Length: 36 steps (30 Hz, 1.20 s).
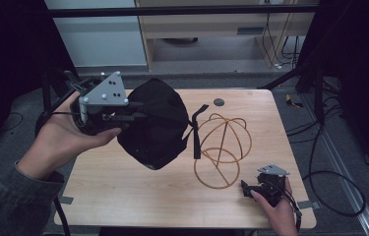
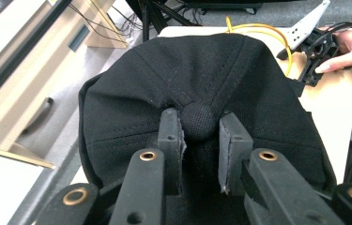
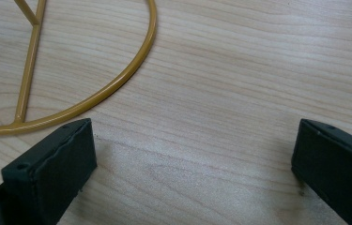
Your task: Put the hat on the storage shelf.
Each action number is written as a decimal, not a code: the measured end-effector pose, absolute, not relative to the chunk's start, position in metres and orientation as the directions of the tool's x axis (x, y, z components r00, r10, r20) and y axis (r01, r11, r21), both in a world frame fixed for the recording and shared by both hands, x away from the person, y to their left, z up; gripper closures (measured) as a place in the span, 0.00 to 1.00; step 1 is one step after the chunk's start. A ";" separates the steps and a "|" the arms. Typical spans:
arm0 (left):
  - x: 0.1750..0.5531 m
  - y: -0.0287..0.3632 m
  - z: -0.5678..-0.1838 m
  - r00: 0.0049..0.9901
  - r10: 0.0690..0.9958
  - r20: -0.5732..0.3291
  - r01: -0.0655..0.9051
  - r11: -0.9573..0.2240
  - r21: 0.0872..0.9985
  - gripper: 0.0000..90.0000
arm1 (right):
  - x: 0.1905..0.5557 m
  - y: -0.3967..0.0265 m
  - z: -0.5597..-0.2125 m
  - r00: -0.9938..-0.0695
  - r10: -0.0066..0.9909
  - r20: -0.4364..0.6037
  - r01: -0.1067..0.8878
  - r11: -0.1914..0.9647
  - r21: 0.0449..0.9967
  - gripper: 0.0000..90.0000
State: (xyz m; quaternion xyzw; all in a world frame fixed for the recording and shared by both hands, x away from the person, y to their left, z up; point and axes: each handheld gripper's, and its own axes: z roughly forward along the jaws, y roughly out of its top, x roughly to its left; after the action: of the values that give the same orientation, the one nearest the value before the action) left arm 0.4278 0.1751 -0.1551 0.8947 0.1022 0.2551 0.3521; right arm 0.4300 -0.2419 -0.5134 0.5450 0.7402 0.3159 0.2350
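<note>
At nine o'clock the left gripper clenches the black cap by its top button; at five o'clock the right gripper rests released beside the wire frame.

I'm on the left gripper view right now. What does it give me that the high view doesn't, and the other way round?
Left gripper view alone: the cap's top button pinched between the left gripper's pads, so the grip point is clear. High view alone: the whole wire hat stand standing on the table, the cap's strap dangling next to it, and the person's left hand. Both: the black cap held up off the table, part of the stand, and the right gripper resting on the table.
</note>
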 end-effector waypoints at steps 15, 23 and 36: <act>0.430 0.134 -0.138 0.861 0.301 0.409 -0.062 -0.737 0.673 0.82 | 0.430 -0.241 -0.513 -0.292 0.956 0.001 0.660 0.201 0.724 0.00; 0.436 0.117 -0.133 0.868 0.288 0.404 -0.073 -0.731 0.678 0.82 | 0.430 -0.241 -0.513 -0.292 0.957 0.002 0.660 0.200 0.724 0.00; 0.457 0.078 -0.139 0.893 0.267 0.363 -0.059 -0.730 0.681 0.82 | 0.431 -0.241 -0.513 -0.291 0.957 0.002 0.661 0.200 0.724 0.00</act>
State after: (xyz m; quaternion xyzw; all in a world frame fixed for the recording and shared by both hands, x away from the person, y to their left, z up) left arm 0.4566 0.0784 -0.1390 0.9025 0.0577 0.2245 0.3630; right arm 0.4306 -0.2412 -0.5135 0.5475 0.7385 0.3166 0.2337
